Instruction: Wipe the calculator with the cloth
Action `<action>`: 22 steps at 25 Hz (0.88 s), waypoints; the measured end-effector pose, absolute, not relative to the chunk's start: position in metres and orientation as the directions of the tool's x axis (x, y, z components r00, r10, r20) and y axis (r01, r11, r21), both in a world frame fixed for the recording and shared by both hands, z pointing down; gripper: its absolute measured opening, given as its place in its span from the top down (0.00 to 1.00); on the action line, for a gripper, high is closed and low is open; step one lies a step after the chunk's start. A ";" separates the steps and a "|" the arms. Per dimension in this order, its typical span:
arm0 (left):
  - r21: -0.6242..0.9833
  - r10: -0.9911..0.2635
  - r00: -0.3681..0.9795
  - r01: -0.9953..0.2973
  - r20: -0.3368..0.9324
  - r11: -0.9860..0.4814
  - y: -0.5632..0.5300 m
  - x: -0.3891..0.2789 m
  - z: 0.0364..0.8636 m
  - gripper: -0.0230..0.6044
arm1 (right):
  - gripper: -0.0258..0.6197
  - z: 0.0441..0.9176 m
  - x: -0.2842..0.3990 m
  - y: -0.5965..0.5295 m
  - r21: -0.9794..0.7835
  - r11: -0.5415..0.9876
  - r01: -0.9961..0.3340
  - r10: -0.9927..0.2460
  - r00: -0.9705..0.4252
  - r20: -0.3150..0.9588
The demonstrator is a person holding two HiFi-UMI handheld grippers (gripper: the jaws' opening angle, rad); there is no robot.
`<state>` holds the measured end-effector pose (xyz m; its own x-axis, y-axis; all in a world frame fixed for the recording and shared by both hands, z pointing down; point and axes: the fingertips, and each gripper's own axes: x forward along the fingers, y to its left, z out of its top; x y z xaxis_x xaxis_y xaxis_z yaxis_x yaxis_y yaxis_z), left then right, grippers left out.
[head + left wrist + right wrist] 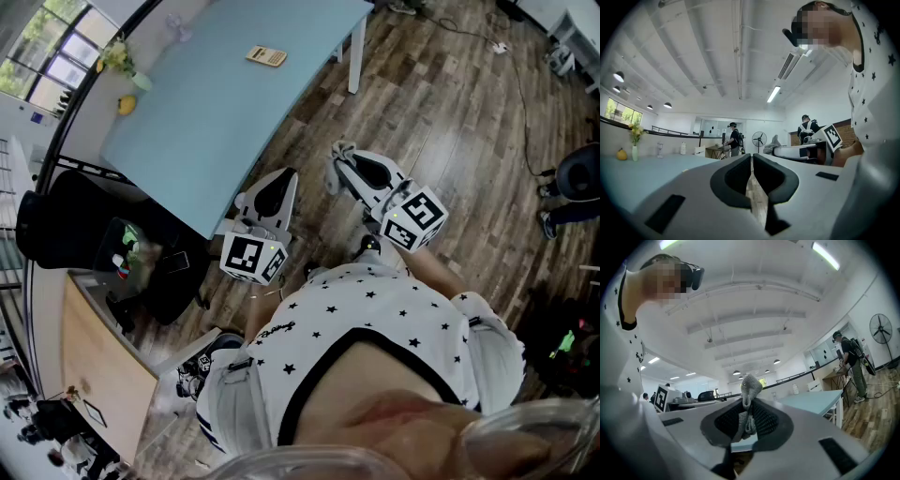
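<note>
The calculator (266,56) lies flat near the far side of the light blue table (206,141), well away from both grippers. My right gripper (339,157) is shut on a small grey cloth (749,392), whose bunched tip pokes up past the jaws; the cloth (341,150) also shows at the jaw tips in the head view. My left gripper (284,178) hangs beside it, its jaws shut with nothing between them (752,158). Both grippers are held over the wooden floor, off the table's near corner and close to the person's body.
A vase of flowers (120,60), a yellow fruit-like object (127,104) and a clear glass (174,24) stand at the table's left end. A dark chair with bags (103,239) sits below the table's left edge. Other people (851,364) and a fan (760,139) stand far off.
</note>
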<state>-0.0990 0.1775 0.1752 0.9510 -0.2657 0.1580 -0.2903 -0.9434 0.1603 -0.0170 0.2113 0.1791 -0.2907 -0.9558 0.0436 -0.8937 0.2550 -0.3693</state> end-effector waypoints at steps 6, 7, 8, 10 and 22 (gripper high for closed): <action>0.158 -0.277 0.946 -0.304 0.168 -0.940 0.180 -0.097 0.175 0.90 | 0.88 0.181 -0.014 0.213 -0.378 0.266 -0.887 -0.953 -0.302 0.038; 0.157 -0.280 0.944 -0.307 0.172 -0.939 0.181 -0.097 0.176 0.90 | 0.88 0.181 -0.014 0.213 -0.380 0.269 -0.885 -0.951 -0.306 0.038; 0.156 -0.283 0.943 -0.310 0.176 -0.938 0.181 -0.097 0.176 0.90 | 0.88 0.182 -0.014 0.213 -0.383 0.273 -0.883 -0.950 -0.310 0.037; 0.152 -0.289 0.940 -0.317 0.181 -0.936 0.181 -0.097 0.176 0.90 | 0.88 0.183 -0.013 0.212 -0.390 0.280 -0.877 -0.948 -0.317 0.031; 0.145 -0.316 0.929 -0.346 0.190 -0.927 0.183 -0.086 0.175 0.90 | 0.88 0.184 0.006 0.209 -0.431 0.288 -0.855 -0.947 -0.321 0.004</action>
<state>-0.0857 0.1832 0.1751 0.9293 -0.3165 0.1904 -0.3455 -0.9271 0.1455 0.0064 0.2095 0.1842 -0.3208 -0.9471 0.0042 -0.8550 0.2877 -0.4314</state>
